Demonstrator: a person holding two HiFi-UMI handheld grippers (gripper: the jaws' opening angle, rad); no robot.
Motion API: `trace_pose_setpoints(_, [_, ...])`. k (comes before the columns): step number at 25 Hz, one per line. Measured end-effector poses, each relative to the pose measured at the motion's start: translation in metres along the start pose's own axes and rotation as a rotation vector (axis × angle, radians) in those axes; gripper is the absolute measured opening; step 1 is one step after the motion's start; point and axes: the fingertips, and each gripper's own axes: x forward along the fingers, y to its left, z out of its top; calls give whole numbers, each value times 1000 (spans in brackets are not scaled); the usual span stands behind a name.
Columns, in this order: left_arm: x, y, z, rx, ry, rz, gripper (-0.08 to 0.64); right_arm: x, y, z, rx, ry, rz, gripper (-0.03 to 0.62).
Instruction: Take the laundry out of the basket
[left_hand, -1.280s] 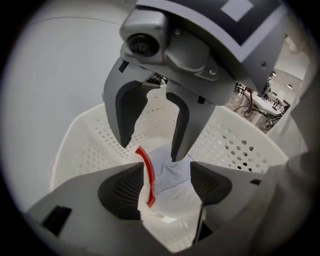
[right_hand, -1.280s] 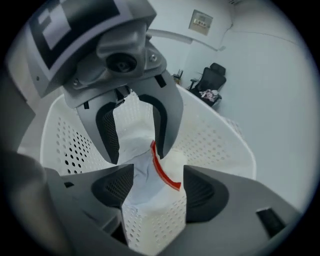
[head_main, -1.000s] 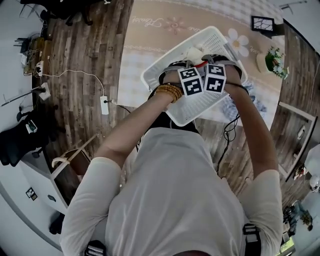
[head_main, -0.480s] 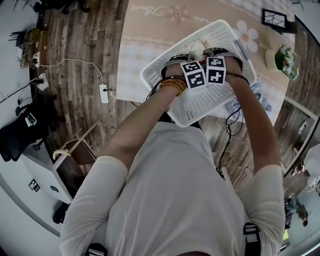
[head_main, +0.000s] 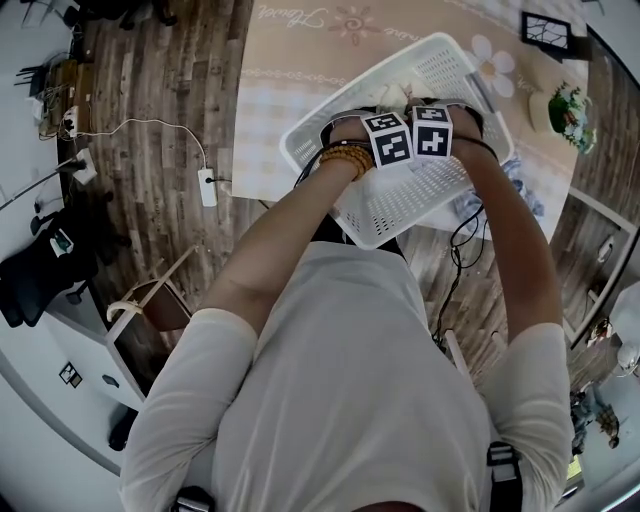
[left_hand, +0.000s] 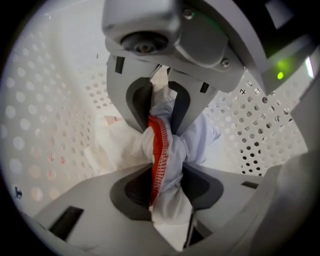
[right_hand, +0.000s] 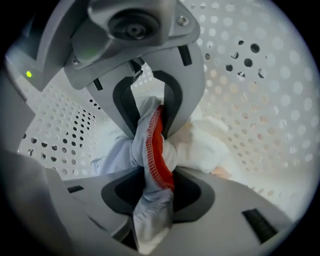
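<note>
A white perforated laundry basket (head_main: 395, 205) lies tilted on the rug in the head view. Both grippers reach inside it, side by side: the left gripper (head_main: 388, 140) and the right gripper (head_main: 432, 130) show mainly as marker cubes. In the left gripper view, the left gripper (left_hand: 162, 145) is closing on a pale grey garment with an orange-red stitched edge (left_hand: 161, 150), bunched between its pads. In the right gripper view, the right gripper (right_hand: 152, 150) is closing on the same kind of grey cloth with a red hem (right_hand: 156, 152). A white garment (right_hand: 207, 145) lies behind on the basket floor.
The basket rests on a beige patterned rug (head_main: 300, 70) over wood flooring. A power strip with a white cable (head_main: 208, 186) lies left of the rug. A blue patterned cloth (head_main: 470, 205) lies at the basket's right. A small plant (head_main: 565, 105) stands at far right.
The marker cubes have drawn closer together and shifted slightly up in the head view, deeper into the basket. The basket has shifted a little.
</note>
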Motion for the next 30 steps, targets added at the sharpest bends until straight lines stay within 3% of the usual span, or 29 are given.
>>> trace_pose_setpoints(5, [-33, -4, 7, -30, 14, -32, 91, -24, -1, 10, 79, -69, -8, 117])
trace_pose_setpoints(14, [-105, -5, 31, 22, -40, 54, 83, -103, -9, 19, 189, -139, -138, 107])
trace_pose_setpoints(21, [-166, -15, 50, 82, -104, 95, 83, -171, 6, 29, 245, -179, -194, 106])
trace_pose_setpoints(28, [-255, -20, 80, 148, -187, 152, 83, -265, 10, 43, 223, -189, -281, 106])
trace_pose_setpoints(30, [-271, -31, 91, 160, -226, 109, 83, -287, 10, 46, 217, -183, -317, 106])
